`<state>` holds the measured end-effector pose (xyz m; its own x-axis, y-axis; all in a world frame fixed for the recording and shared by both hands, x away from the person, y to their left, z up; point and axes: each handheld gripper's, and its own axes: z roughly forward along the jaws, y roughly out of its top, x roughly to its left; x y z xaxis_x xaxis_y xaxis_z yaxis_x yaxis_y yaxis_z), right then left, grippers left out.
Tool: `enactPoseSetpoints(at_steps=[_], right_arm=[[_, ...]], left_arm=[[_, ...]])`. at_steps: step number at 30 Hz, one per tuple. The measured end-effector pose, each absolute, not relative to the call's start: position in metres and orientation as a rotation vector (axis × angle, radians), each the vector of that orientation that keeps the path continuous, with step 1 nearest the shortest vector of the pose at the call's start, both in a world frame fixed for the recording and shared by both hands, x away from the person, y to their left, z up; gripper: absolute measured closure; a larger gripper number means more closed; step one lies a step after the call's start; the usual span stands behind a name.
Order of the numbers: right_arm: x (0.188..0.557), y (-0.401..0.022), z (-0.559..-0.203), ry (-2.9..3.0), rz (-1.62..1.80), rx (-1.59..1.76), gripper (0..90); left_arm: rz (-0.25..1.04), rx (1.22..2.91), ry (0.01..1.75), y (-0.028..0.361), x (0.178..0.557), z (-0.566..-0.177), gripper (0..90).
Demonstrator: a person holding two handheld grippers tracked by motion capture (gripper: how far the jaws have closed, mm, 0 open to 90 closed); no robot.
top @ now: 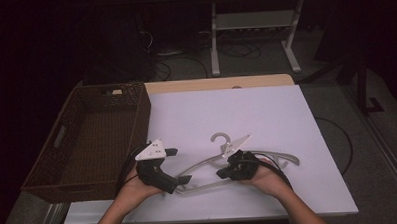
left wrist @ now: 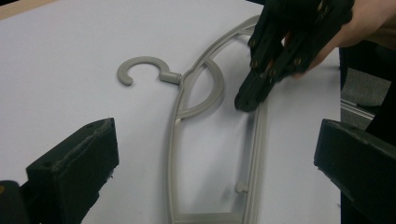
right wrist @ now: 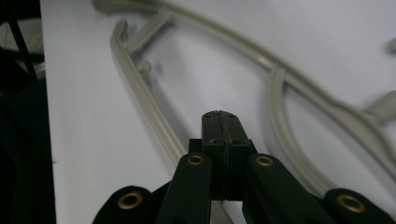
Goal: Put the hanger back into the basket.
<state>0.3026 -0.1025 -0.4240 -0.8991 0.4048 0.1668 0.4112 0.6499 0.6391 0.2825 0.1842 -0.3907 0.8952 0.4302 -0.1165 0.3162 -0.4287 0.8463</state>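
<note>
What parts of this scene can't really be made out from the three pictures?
- Hanger: in the high view, the right gripper and hand cover its middle.
- Hanger's lower end: cut off by the bottom edge of the left gripper view.
- Small pale thing at the far end of the basket: too small and dim to identify.
- Under the far table: too dark in the high view.
</note>
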Motion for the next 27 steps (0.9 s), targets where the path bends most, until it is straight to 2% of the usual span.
enactPoseSetpoints(at_steps=[6,14,27], right_arm=[[0.291,-0.131,-0.408,-2.807,-1.238,-0.816,89.4],[0.278,-0.159,-0.411,-2.812,-1.262,-0.891,89.4],[0.278,-0.143,-0.424,-2.835,-1.16,-0.854,89.5]], left_arm=[[0.143,2.05,0.543,0.186,0.283,-0.391,0.0],[0.145,2.05,0.545,0.186,0.284,-0.391,0.0],[0.144,2.043,0.549,0.187,0.284,-0.391,0.0]])
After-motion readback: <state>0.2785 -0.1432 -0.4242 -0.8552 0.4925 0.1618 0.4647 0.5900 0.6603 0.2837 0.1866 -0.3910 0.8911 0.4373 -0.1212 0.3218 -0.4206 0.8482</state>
